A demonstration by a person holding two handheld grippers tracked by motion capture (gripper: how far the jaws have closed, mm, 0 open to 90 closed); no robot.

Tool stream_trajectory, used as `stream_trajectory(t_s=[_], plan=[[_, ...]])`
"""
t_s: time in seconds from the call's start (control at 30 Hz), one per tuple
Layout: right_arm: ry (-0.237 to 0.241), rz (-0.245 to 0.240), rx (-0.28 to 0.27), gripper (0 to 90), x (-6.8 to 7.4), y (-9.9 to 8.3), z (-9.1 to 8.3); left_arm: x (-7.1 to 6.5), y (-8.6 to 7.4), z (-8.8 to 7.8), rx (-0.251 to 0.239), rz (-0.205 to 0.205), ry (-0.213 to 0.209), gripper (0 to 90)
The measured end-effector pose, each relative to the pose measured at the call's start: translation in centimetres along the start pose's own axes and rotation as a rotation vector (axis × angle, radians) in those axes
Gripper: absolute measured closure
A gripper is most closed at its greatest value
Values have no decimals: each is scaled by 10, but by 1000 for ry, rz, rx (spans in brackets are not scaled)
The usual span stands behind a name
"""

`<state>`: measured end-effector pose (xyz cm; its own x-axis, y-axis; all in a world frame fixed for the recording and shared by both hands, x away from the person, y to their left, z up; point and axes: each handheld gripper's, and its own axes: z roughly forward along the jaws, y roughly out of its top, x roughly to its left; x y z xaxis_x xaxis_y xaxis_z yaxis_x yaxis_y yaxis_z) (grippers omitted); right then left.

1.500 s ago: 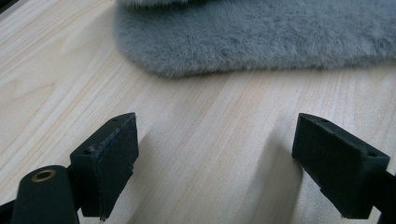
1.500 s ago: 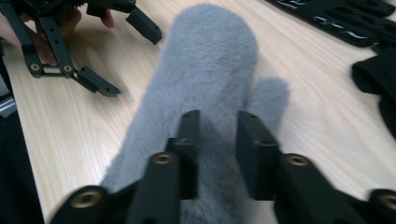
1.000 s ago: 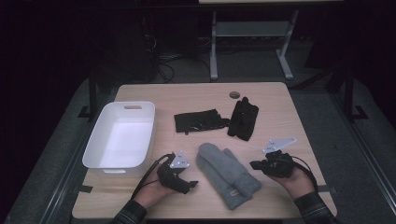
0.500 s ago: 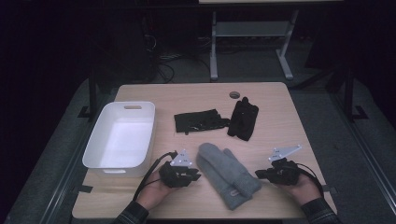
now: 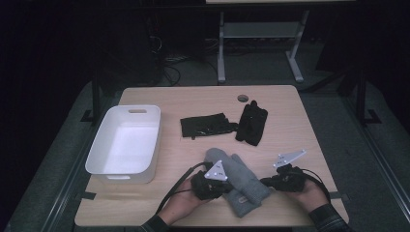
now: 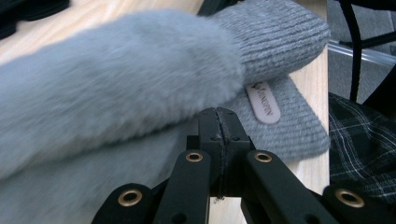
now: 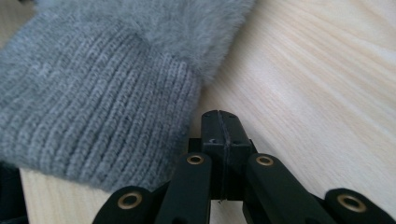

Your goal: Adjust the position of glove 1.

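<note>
Two grey fuzzy mittens (image 5: 244, 180) lie stacked near the table's front edge, knit cuffs toward the person. In the left gripper view the upper mitten (image 6: 116, 84) overlaps the lower one, whose cuff bears a small label (image 6: 263, 102). My left gripper (image 5: 226, 187) rests at the mittens' left side; its jaws have just been closing and now meet, tips (image 6: 218, 114) against the lower mitten, with no fabric seen between them. My right gripper (image 5: 264, 182) is shut at the mittens' right side, its tips (image 7: 218, 116) on bare wood just beside the knit cuff (image 7: 93, 93).
A white bin (image 5: 152, 145) stands at the left of the table. Two black gloves (image 5: 205, 125) (image 5: 251, 123) lie behind the mittens at mid table. A round cable hole (image 5: 242, 98) sits near the far edge. A plaid sleeve (image 6: 359, 140) is close by.
The left hand has moved right, up against the mittens, and its jaws have closed. The right gripper has barely shifted. The mittens lie as before.
</note>
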<state>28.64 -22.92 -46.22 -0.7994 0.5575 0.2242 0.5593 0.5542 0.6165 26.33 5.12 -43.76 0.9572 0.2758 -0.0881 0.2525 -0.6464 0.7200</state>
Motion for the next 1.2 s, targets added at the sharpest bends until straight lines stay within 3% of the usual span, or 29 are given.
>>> stream_trajectory(t_s=[0.17, 0.23, 0.6, 0.77, 0.97, 1.2], plan=[[12, -8, 10, 900, 1, 2, 4, -1, 3, 7, 13, 10, -8, 896], [46, 5, -15, 900, 1, 2, 2, -2, 3, 8, 10, 5, -8, 896], [108, -12, -75, 900, 10, 12, -1, -1, 3, 8, -23, -14, -21, 895], [111, -45, -61, 900, 17, 17, 6, 0, 1, 9, -22, -26, -29, 893], [116, -89, -102, 900, 28, 26, 4, -1, 0, 15, -6, -20, -26, 874], [119, -132, -123, 900, 43, 35, 6, -2, 2, 12, -31, -11, -10, 898]])
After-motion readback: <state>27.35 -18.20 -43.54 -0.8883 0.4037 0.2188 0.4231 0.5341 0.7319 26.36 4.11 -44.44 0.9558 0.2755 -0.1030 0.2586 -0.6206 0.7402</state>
